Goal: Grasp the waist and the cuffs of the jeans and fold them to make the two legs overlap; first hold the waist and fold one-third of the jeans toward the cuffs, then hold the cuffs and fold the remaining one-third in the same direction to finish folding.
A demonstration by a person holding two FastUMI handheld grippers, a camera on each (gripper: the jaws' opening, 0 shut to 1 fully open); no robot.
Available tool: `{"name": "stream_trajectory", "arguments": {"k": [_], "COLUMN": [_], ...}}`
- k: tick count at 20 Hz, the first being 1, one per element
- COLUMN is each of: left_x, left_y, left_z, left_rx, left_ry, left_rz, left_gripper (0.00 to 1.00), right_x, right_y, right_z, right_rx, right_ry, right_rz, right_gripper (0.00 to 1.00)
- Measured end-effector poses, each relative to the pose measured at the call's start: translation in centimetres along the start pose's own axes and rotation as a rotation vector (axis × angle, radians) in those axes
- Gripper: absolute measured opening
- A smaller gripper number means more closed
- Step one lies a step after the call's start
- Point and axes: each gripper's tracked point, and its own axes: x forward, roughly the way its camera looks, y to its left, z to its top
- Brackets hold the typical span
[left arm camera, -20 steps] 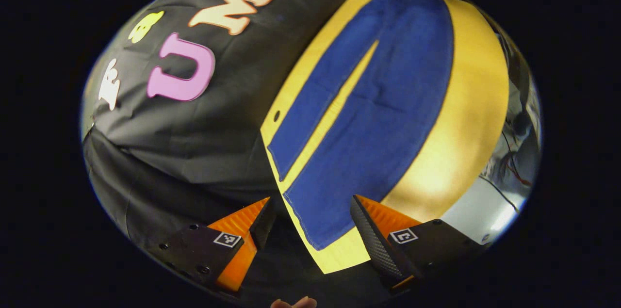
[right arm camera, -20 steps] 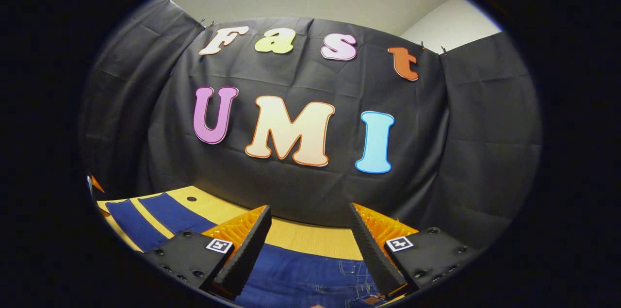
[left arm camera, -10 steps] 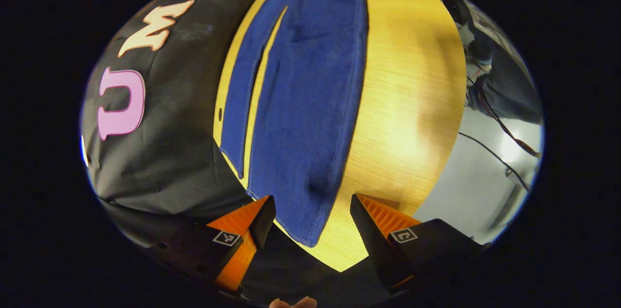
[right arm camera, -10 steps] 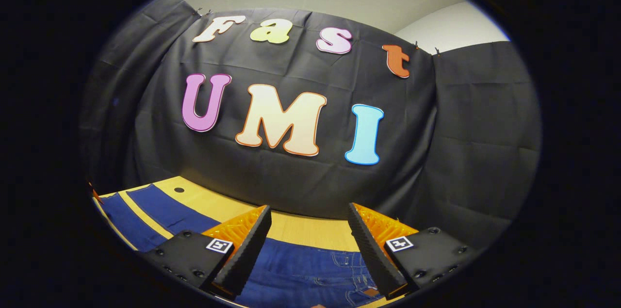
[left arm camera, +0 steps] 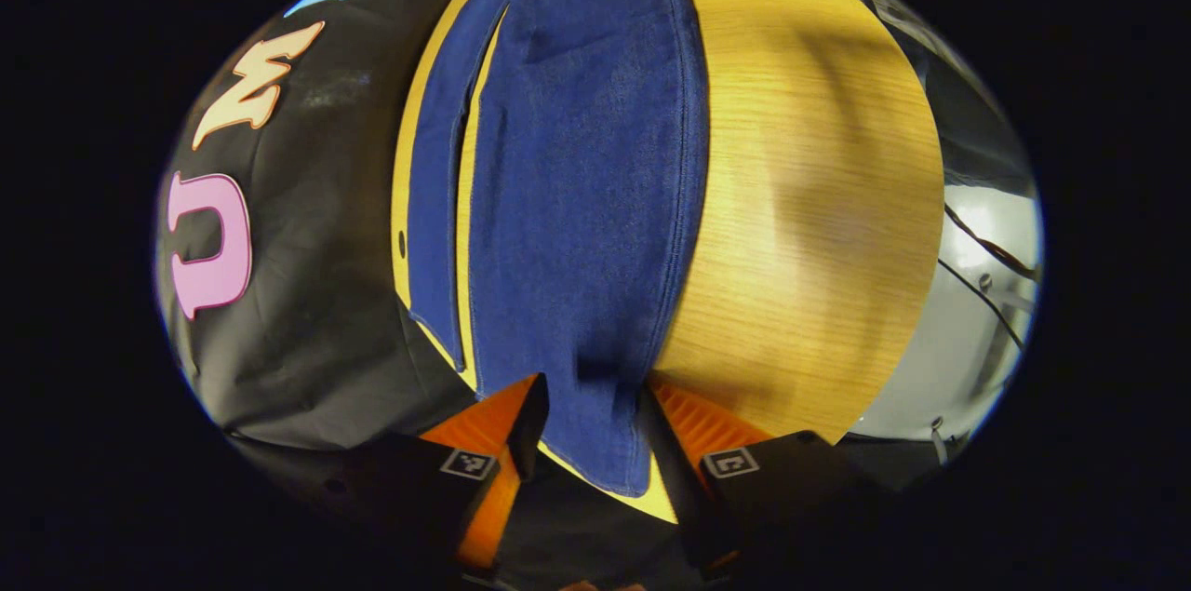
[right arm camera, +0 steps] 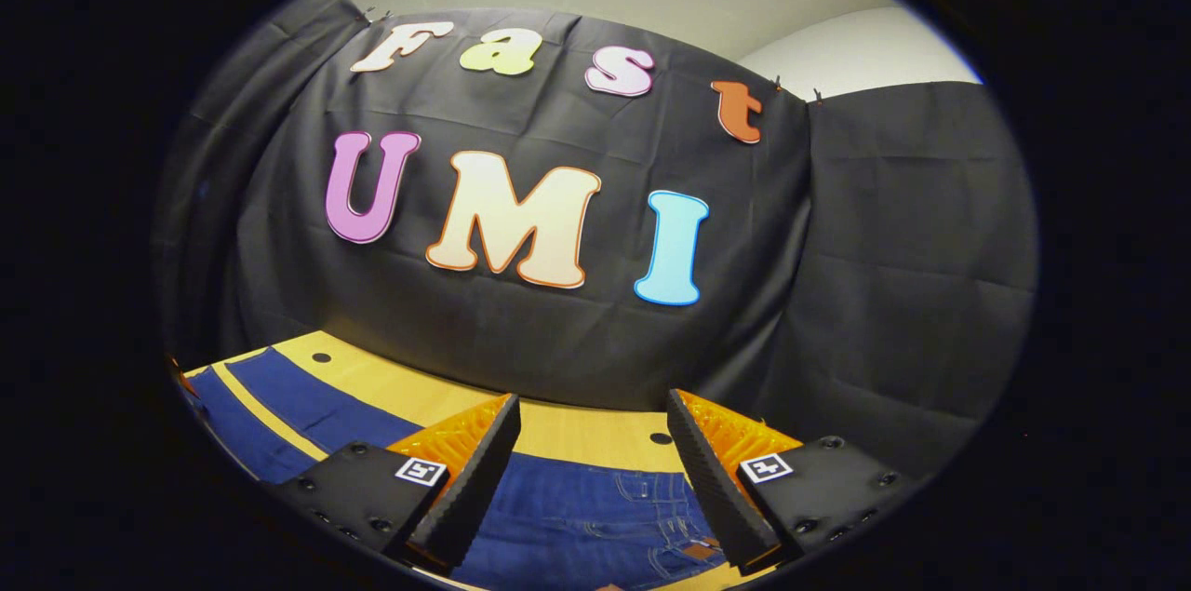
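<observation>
My left gripper [left arm camera: 584, 419] sits low with its fingers drawn in close, one on each side of the cuff of the jeans [left arm camera: 595, 200]; whether both actually press the cloth, I can't tell. My right gripper [right arm camera: 588, 461] hangs above the waist end, fingers spread wide apart and gripping nothing.

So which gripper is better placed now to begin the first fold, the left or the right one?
Probably the left gripper: its fingers already flank the cuff of the jeans. The right gripper hangs open above the waist, not touching it.
</observation>
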Motion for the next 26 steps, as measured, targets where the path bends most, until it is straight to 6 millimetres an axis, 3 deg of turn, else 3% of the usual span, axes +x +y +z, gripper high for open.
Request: {"name": "stream_trajectory", "arguments": {"k": [2,3,5,6,9,12,16,19,23,24,25,26], "left_x": [0.1,0.1,-0.1,-0.8,-0.2,0.1,-0.1,0.0,-0.1,0.0,0.0,0.0], "left_y": [-0.7,-1.1,-1.0,-0.9,-0.7,-0.7,-0.7,-0.9,-0.8,-0.8,-0.8,-0.8], "left_z": [0.1,0.3,0.0,0.3,0.2,0.1,0.1,0.0,0.1,0.0,0.0,0.0], "left_rx": [0.005,0.007,0.013,0.01,-0.002,-0.028,0.001,0.02,-0.018,-0.018,-0.016,-0.013], "left_ry": [0.011,0.02,0.04,0.051,0.059,0.07,0.093,0.093,0.1,0.1,0.098,0.095], "left_rz": [-0.03,-0.033,0.005,0.028,0.066,0.042,0.031,0.035,0.028,0.03,0.035,0.04], "left_gripper": [0.4,0.21,0.04,0.04,0.0,0.0,0.0,0.0,0.0,0.0,0.0,0.0], "right_x": [-0.1,-0.1,-0.5,-0.9,-2.2,-3.9,-8.2,-8.6,-8.6,-8.0,-7.6,-6.6], "right_y": [-1.0,-1.6,-3.2,-4.2,-6.2,-5.1,-2.8,-2.5,-2.2,-1.5,-1.2,-1.1], "right_z": [-1.3,-2.0,-3.9,-5.3,-10.6,-16.6,-24.7,-29.7,-34.3,-34.3,-34.1,-34.0], "right_rx": [-0.045,-0.084,-0.214,-0.307,-0.624,-0.862,-1.096,-1.219,-1.266,-1.293,-1.324,-1.352], "right_ry": [0.028,0.043,0.07,0.084,0.145,0.199,0.234,0.273,0.4,0.368,0.345,0.31], "right_rz": [0.008,0.014,0.03,0.038,0.116,0.256,0.475,0.61,0.735,0.747,0.753,0.726], "right_gripper": [1.0,0.98,0.98,0.98,0.99,0.98,0.98,0.98,0.98,1.0,0.92,0.91]}}
